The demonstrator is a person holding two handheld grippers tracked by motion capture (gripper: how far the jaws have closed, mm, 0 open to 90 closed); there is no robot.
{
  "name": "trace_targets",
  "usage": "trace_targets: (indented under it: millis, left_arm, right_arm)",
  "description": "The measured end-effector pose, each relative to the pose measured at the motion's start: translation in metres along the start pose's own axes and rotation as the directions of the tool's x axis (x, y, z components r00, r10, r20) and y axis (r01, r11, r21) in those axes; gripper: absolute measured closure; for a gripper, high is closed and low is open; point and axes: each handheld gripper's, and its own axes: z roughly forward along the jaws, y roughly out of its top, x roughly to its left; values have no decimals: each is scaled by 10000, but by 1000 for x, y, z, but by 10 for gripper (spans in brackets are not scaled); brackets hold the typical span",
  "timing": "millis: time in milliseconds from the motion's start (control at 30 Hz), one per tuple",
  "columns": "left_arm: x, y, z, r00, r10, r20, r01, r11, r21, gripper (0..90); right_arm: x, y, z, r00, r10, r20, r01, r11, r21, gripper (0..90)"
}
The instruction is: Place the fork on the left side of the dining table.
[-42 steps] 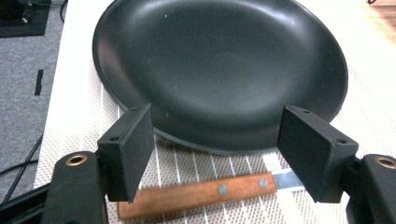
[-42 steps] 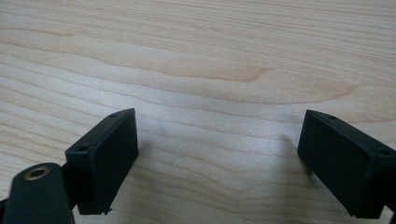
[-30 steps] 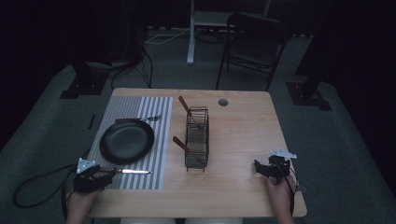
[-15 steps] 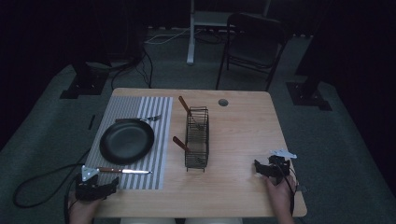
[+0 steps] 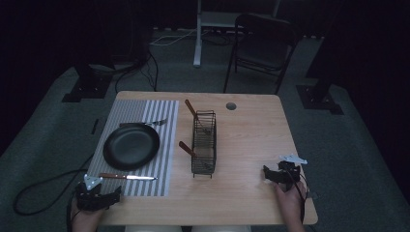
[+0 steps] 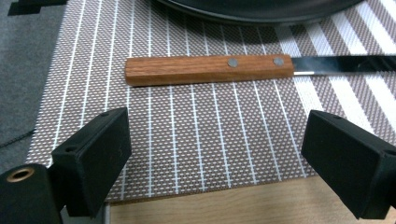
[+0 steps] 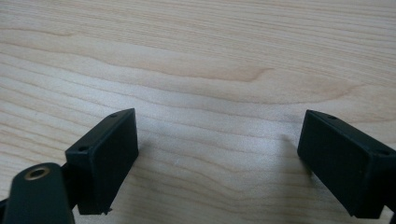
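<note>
A knife [image 5: 126,177] with a wooden handle [image 6: 208,69] lies crosswise on the striped placemat [image 5: 167,159], just in front of a black plate [image 5: 131,146]. My left gripper [image 5: 99,193] sits at the mat's near edge, a short way back from the handle. Its jaws have just been opening and now stand wide in the left gripper view [image 6: 217,135], with only placemat [image 6: 196,140] between them. My right gripper [image 5: 270,174] rests near the table's front right, open over bare wood [image 7: 217,135].
A fork [image 5: 154,123] lies on the mat behind the plate. A black wire basket [image 5: 204,142] with wooden-handled utensils stands mid-table. The wooden table [image 5: 251,145] has a round hole [image 5: 231,106] at the back. A chair [image 5: 263,43] stands beyond it.
My left gripper has let go of the knife handle and drawn back toward the table's front edge. The knife stays on the mat. The right gripper has not moved.
</note>
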Motion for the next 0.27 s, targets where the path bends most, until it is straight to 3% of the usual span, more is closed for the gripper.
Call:
trace_targets:
  millis: [267]
  left_arm:
    - [-4, 1, -2, 10000, 41, 88, -41, 10000, -15, 87]
  right_arm:
    - [0, 0, 0, 10000, 0, -1, 0, 10000, 1, 120]
